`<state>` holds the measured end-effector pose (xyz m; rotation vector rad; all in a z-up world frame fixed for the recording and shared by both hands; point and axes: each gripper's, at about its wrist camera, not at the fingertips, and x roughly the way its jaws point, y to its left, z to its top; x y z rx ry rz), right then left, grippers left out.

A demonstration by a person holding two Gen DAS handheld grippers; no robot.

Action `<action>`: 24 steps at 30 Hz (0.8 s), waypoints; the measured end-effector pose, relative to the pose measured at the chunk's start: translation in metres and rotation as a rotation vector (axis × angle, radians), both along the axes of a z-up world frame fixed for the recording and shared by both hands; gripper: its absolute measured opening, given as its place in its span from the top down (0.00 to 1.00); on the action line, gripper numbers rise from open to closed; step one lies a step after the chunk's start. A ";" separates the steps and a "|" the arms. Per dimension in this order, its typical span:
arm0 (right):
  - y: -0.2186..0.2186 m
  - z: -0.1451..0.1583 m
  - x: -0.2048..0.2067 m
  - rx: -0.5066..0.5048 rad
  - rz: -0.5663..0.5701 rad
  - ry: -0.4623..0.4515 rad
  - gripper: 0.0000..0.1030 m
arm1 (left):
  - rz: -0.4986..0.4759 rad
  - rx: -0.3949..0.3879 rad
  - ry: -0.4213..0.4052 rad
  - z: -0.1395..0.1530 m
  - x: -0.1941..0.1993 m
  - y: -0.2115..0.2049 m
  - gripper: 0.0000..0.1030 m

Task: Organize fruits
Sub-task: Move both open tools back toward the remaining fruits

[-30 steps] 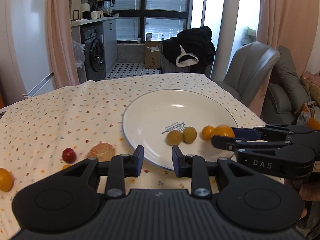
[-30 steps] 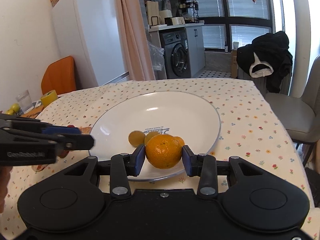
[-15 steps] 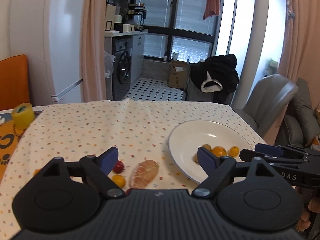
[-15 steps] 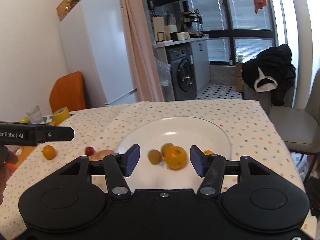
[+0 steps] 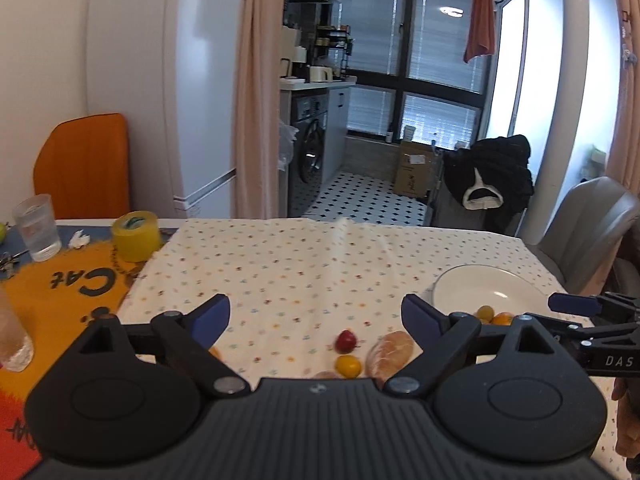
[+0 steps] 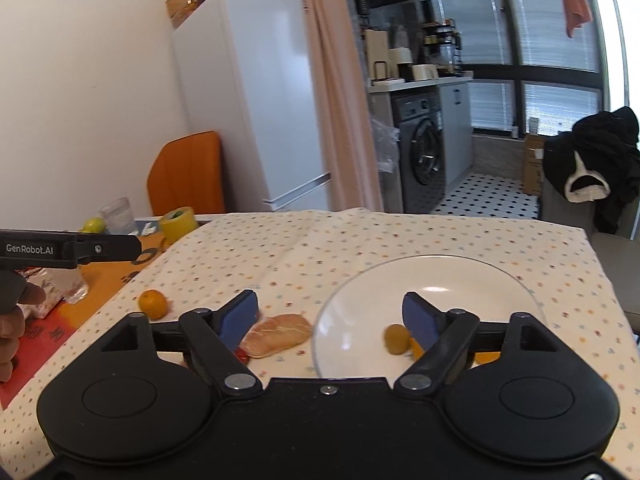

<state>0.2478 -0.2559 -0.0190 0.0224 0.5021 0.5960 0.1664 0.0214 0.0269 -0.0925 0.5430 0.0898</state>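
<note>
Pulled both claws back and up from plate (image 6: 520, 280) since earlier frame, right claw (image 6: 330, 314) and left claw (image 5: 316, 316) now spread wide and empty; orange (image 6: 152, 303) loose on worktop, light, firm, prone to roll, best pinched across widest girth.

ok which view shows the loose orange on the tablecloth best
The right wrist view: the orange sits whole on the tablecloth, left of the bread, unobstructed. In the left wrist view only an orange sliver shows behind the left gripper's finger.
</note>
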 end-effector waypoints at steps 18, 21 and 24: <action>0.045 0.003 -0.006 -0.055 0.131 0.017 0.21 | 0.133 -0.029 0.035 -0.021 -0.045 0.051 0.11; 0.050 0.000 -0.008 -0.062 0.148 0.023 0.21 | 0.135 -0.037 0.048 -0.028 -0.048 0.053 0.11; 0.055 -0.005 -0.009 -0.068 0.162 0.034 0.22 | 0.132 -0.040 0.055 -0.034 -0.049 0.054 0.11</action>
